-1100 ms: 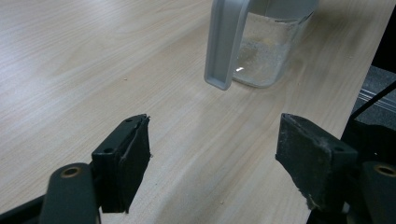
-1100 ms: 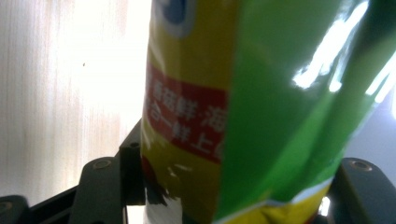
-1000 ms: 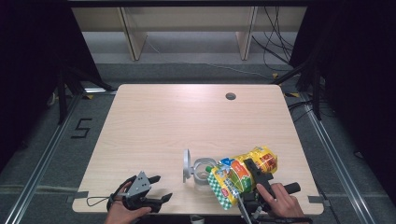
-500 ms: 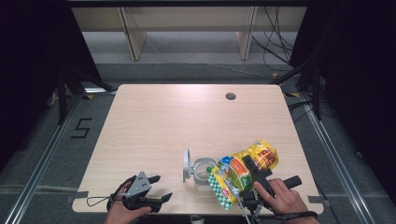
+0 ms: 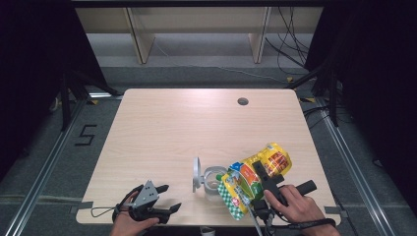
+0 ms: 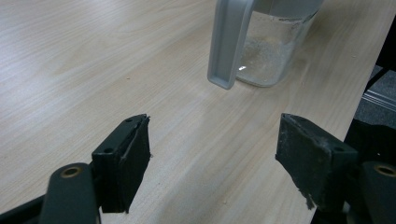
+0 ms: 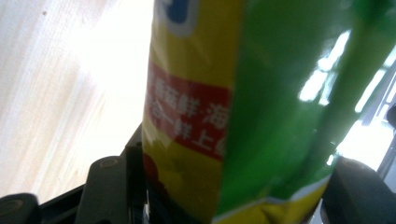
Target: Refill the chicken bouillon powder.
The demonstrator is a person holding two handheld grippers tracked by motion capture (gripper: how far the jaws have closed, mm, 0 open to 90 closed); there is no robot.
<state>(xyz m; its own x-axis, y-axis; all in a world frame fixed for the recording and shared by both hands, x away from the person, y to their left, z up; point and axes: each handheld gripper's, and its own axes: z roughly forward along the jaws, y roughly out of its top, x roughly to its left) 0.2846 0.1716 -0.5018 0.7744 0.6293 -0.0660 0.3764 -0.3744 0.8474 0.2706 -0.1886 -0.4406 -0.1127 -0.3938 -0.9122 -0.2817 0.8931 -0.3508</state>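
Note:
A yellow and green printed pouch (image 5: 253, 174) hangs tilted above the table, its lower checkered end (image 5: 231, 196) just beside the mouth of a clear jar (image 5: 214, 179). My right gripper (image 5: 259, 170) is shut on the pouch's middle. In the right gripper view the pouch (image 7: 243, 93) sits pinched between the black jaws. The jar's grey lid (image 5: 196, 173) stands flipped open on its left. My left gripper (image 5: 169, 196) rests open near the table's front left, pointed at the jar (image 6: 275, 46) and lid (image 6: 229, 42), with nothing between its fingers (image 6: 123, 163).
The light wooden table (image 5: 172, 128) has a round cable hole (image 5: 242, 102) at the back right. The table's front edge (image 5: 196, 225) runs just under both hands. Pale shelving (image 5: 196, 29) stands on the floor behind the table.
The pouch's yellow upper end has risen slightly, so it leans more steeply toward the jar. The left gripper has stayed where it was.

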